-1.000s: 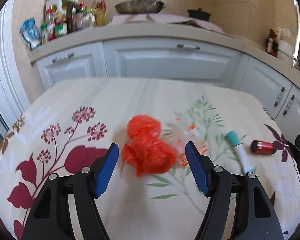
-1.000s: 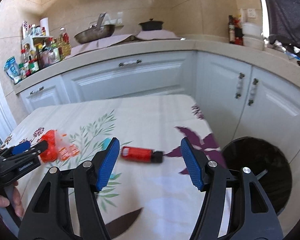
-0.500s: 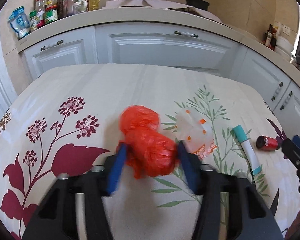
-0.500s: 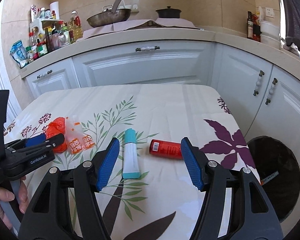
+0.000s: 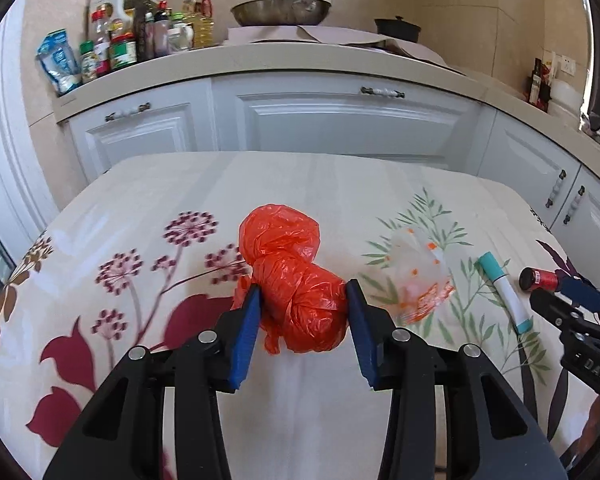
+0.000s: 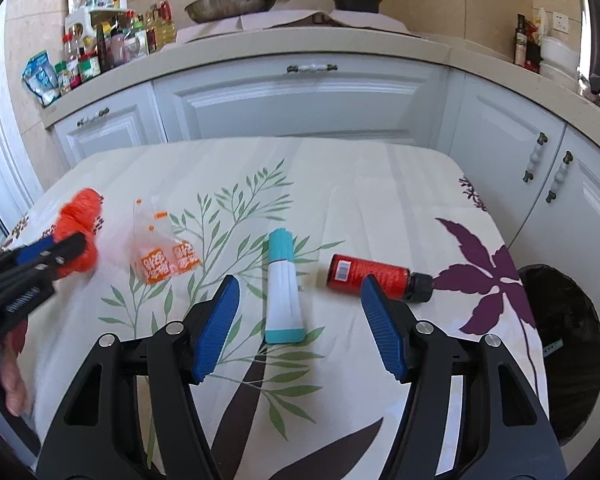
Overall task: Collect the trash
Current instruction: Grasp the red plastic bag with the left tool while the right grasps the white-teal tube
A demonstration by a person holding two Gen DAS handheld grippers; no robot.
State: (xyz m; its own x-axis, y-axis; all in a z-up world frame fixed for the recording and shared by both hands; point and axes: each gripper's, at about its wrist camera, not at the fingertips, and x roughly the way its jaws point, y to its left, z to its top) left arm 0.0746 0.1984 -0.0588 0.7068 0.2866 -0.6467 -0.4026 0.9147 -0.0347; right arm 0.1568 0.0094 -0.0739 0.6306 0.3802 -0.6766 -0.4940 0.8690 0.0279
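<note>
A crumpled orange plastic bag (image 5: pixel 284 240) lies on the flowered tablecloth (image 5: pixel 160 200). My left gripper (image 5: pixel 303 286) is closing on it, and both blue pads press its lower lump. In the right wrist view the same bag (image 6: pixel 80 208) shows at far left in that gripper (image 6: pixel 52 252). A white tube with teal ends (image 6: pixel 284 280) lies between the jaws of my right gripper (image 6: pixel 299 280). Those jaws are closing a little, and neither pad touches the tube. A red bottle with a black cap (image 6: pixel 368 274) lies just past the right finger.
A clear wrapper with orange print (image 6: pixel 160 248) lies between the bag and the tube. A black trash bin (image 6: pixel 560 360) stands on the floor off the table's right edge. White cabinets (image 6: pixel 300 100) and a cluttered counter run behind. A person's hand (image 6: pixel 8 380) shows at lower left.
My left gripper moved forward and its jaws closed onto the orange bag. My right gripper swung left from the red bottle until the white tube lay between its jaws.
</note>
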